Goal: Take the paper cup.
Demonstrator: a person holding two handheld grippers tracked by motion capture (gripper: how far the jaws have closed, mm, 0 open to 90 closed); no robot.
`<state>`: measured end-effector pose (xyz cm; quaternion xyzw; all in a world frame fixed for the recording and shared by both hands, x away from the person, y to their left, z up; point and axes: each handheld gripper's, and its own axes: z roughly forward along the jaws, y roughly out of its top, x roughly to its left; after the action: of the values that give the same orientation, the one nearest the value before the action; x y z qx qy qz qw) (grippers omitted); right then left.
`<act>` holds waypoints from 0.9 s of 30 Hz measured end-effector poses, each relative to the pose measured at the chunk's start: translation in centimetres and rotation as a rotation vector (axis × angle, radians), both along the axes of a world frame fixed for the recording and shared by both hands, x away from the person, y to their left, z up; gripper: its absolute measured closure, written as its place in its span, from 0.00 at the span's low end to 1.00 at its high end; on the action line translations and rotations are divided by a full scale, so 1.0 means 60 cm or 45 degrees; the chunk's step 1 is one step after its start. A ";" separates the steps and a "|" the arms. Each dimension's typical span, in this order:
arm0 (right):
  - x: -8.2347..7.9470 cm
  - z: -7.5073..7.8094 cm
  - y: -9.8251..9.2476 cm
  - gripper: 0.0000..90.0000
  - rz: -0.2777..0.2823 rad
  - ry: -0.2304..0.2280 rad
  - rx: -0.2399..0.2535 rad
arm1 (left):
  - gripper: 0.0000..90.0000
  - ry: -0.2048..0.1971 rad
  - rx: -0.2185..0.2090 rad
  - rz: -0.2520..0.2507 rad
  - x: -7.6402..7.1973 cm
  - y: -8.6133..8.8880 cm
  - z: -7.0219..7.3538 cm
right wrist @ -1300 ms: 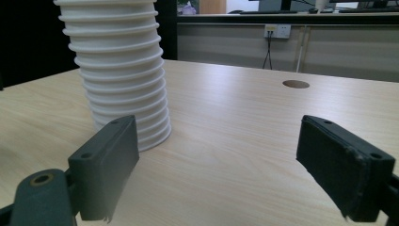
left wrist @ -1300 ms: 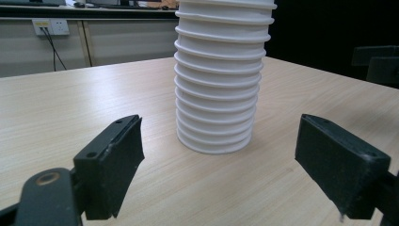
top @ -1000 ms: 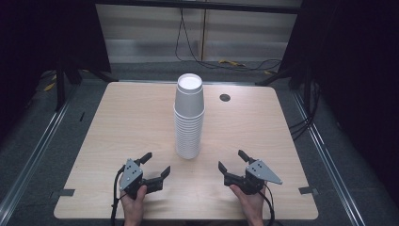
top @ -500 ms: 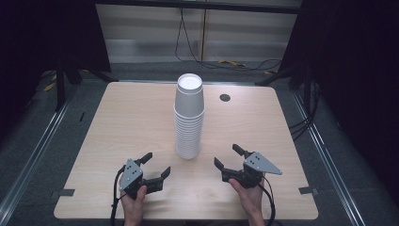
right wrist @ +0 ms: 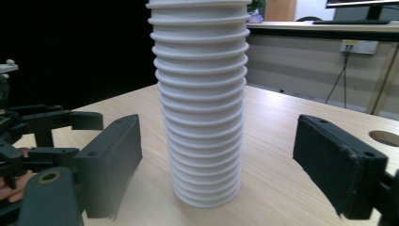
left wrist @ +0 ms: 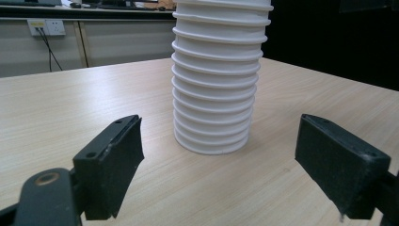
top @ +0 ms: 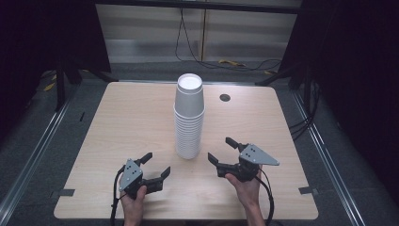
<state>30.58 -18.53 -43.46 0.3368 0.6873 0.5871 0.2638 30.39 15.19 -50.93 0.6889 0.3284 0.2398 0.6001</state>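
A tall stack of white paper cups [top: 189,117] stands upside down in the middle of the wooden table [top: 122,122]. My left gripper [top: 155,164] rests near the front edge, left of the stack, open and empty. My right gripper [top: 222,149] is open just right of the stack's base, aimed at it. In the left gripper view the stack [left wrist: 217,75] stands ahead, beyond the wide-apart jaws. In the right gripper view the stack [right wrist: 201,99] rises close between the spread jaws, and the left gripper [right wrist: 70,134] shows at the far left.
A round cable hole [top: 225,98] sits in the table's far right part. Black cables [top: 197,42] hang behind the table against a pale wall. Metal rails [top: 33,155] run along the floor at both sides.
My right gripper has moved left and forward, closer to the base of the cup stack, staying open. The left gripper has not moved.
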 end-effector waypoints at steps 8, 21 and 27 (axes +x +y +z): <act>0.014 0.024 0.006 0.18 0.079 0.009 0.021 | 0.17 -0.001 0.009 -0.001 0.000 -0.001 0.000; 0.032 0.059 0.003 0.22 0.151 0.002 0.057 | 0.17 -0.003 0.011 -0.005 -0.001 -0.001 0.000; 0.039 0.073 0.003 0.23 0.169 -0.001 0.068 | 0.17 -0.005 0.016 -0.008 -0.001 -0.001 0.000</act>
<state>32.95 -18.36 -39.08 0.2973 0.6920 0.6216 0.2155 30.35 15.12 -50.91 0.6931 0.3237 0.2413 0.5971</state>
